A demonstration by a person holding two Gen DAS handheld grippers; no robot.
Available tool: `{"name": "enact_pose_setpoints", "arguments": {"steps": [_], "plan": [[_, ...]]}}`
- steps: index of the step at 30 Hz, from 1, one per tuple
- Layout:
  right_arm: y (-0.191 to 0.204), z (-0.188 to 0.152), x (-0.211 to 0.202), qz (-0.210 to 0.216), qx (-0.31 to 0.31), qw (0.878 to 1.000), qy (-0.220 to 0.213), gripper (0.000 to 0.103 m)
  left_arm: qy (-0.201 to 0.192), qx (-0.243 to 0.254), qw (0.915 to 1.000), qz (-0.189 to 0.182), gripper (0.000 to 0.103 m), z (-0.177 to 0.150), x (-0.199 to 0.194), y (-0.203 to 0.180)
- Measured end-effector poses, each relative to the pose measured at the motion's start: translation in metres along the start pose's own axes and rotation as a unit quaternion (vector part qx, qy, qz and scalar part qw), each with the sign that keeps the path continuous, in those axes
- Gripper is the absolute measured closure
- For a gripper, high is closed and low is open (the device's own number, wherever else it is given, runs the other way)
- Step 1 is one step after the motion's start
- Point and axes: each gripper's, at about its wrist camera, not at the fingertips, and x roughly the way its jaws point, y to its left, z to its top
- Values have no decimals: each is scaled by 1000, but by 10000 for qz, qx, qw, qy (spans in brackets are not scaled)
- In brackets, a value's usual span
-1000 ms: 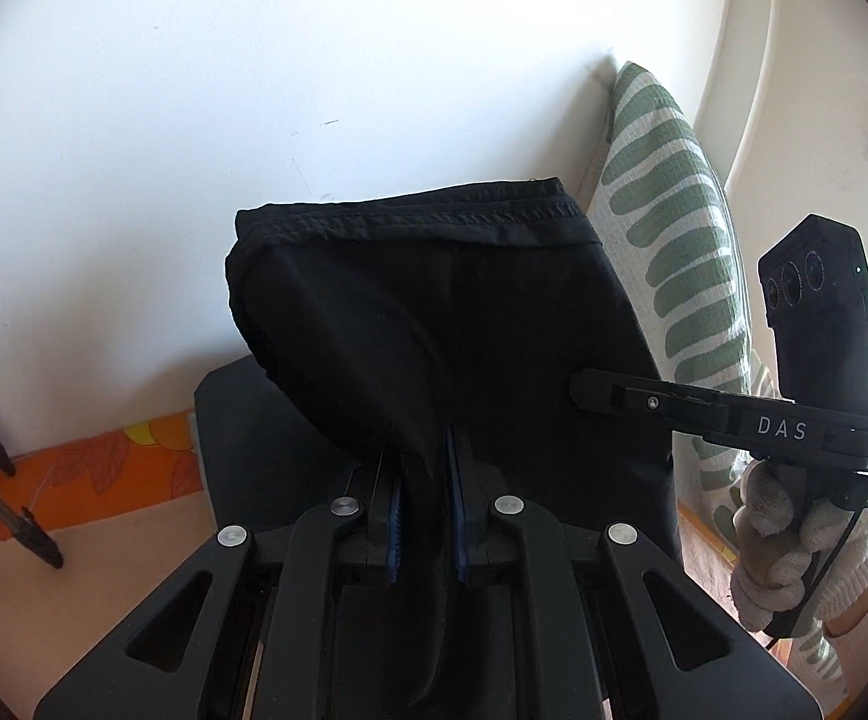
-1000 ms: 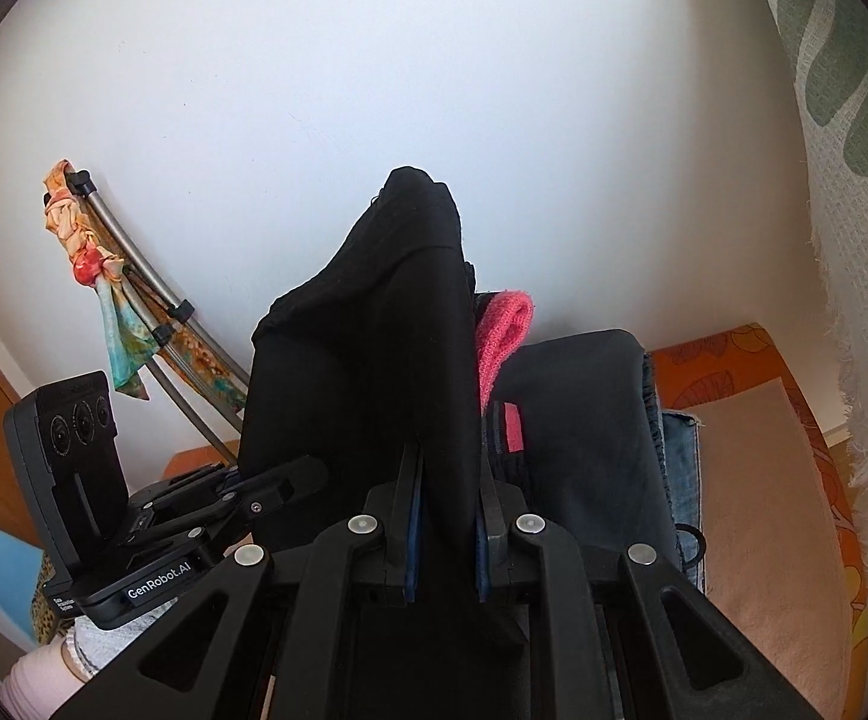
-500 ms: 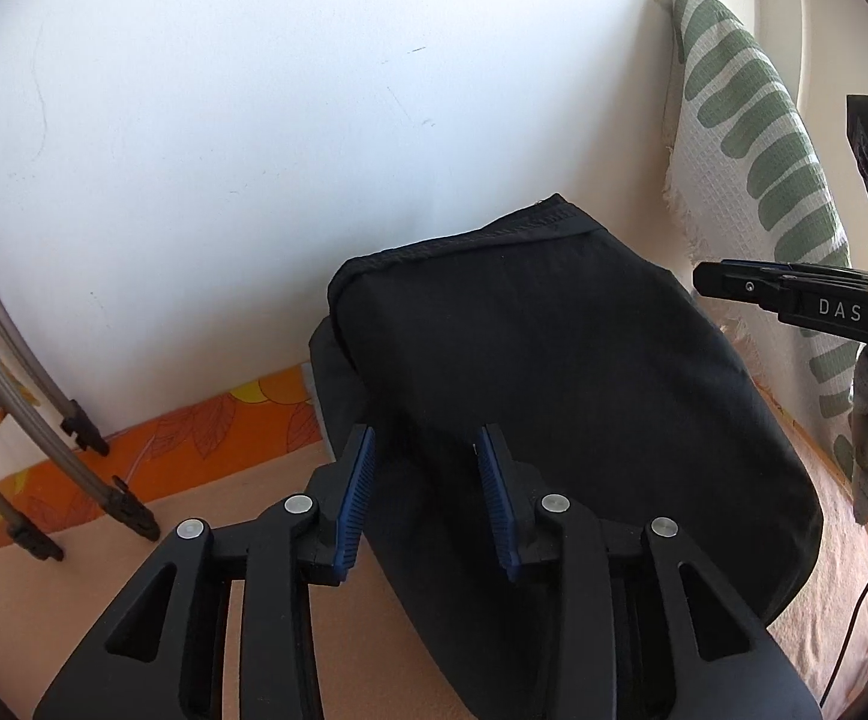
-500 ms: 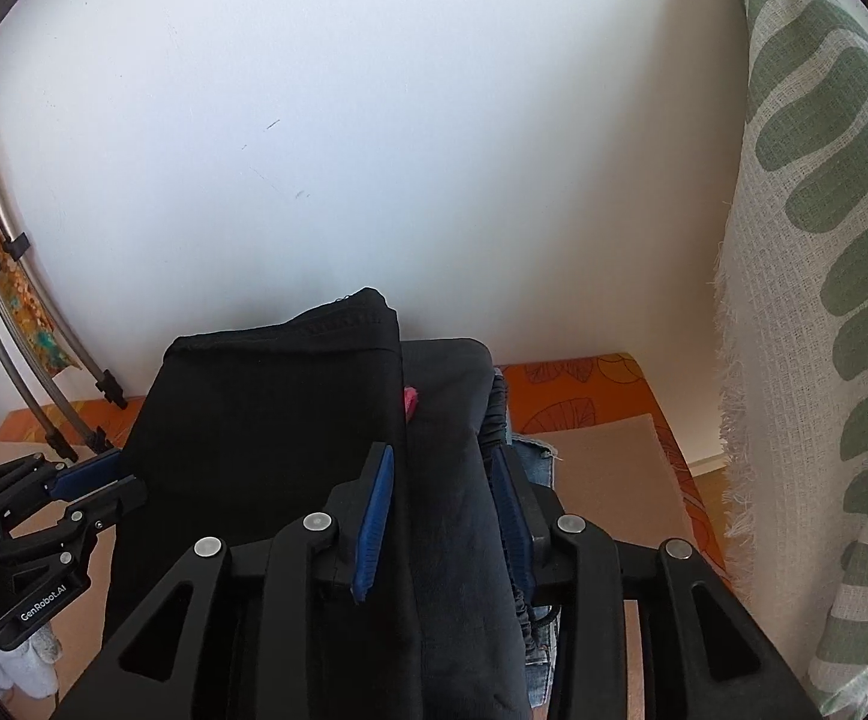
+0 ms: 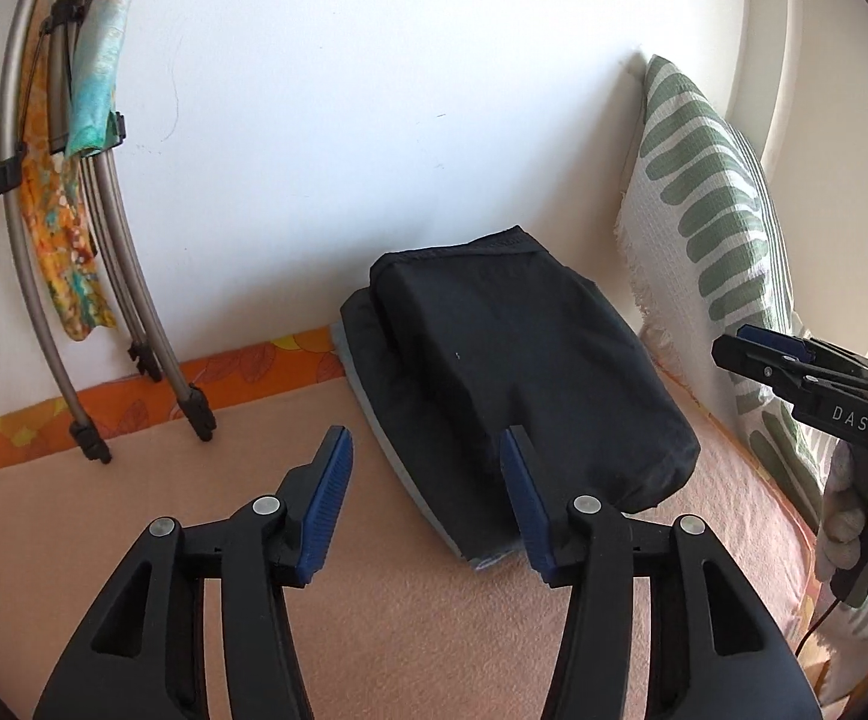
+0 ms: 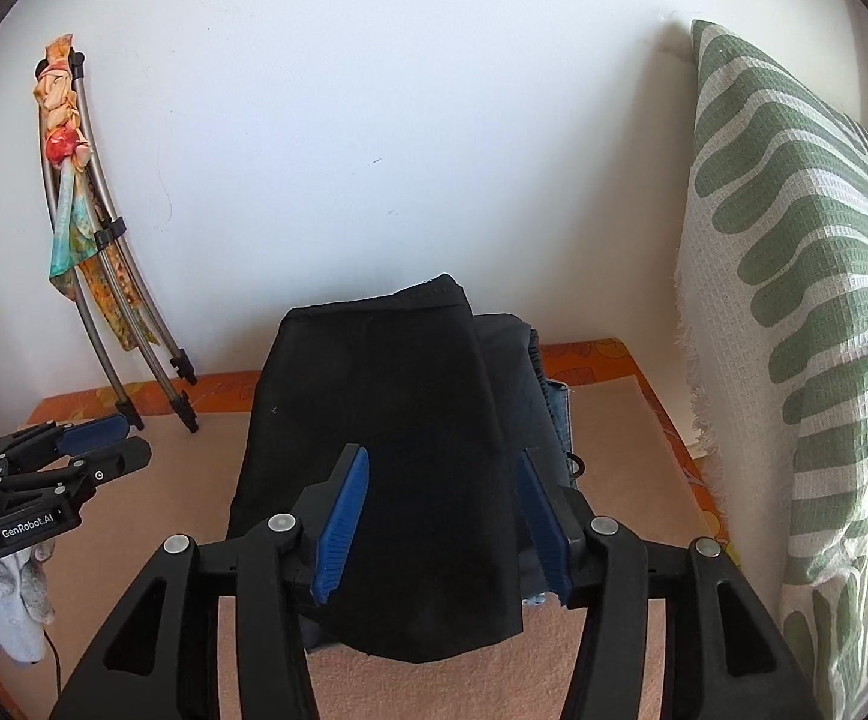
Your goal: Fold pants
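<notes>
Surface: peach blanket (image 5: 152, 534) with an orange leaf-print border along a white wall.
Left of pants: metal poles (image 5: 104, 300) lean on the wall; bare blanket lies between them and the stack.
Left gripper (image 5: 428, 504): released, jaws wide, its right pad at the stack's near left edge.
Pants (image 6: 386, 450): black, folded, atop a stack of folded clothes (image 6: 547, 414).
Right gripper (image 6: 442, 528): released, jaws spread either side of the pants' near edge.
Right of pants: green-striped pillow (image 6: 805, 360), with a bare blanket strip between.

folded pants (image 5: 517, 360) atop clothes stack (image 6: 544, 402), pillow (image 5: 709, 228) right
</notes>
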Motion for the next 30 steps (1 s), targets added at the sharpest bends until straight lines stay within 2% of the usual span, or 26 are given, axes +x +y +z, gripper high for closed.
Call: {"name": "enact_pose_setpoints", "arguments": {"steps": [3,7,8,12,15,18,23,26,30], "plan": [[14,-14,-28,-21,-33,10000,-82,40,-113,-35,9998,-144,42,-8,-31,-6],[36,-34,-70,-45,-72,9997,-242,21,-251,21,9992,-313,35,-24,-73,-19],[43,-39,-81,-91,-119,9994,-319,19,-277,56,9990,-345,33,-29,-81,-23],[66,-60,-120,-193,-183,9983,-525,8,-398,97,9985,-359,24,-50,-114,-31],[81,-77,-144,-318,-202,9969,-688,0,-446,-32,9985,-323,22,-67,-134,-30],[96,-92,-159,-442,-290,9955,-786,0,-323,-90,9990,-307,22,-83,-145,-29],[110,-113,-175,-187,-64,9965,-807,0,-261,-169,9994,-134,22,-109,-160,-28],[115,-122,-177,-129,13,9965,-821,0,-302,-192,9994,35,22,-122,-169,-28],[121,-133,-180,-77,42,9964,-848,0,-244,-277,9993,79,22,-131,-175,-24]]}}
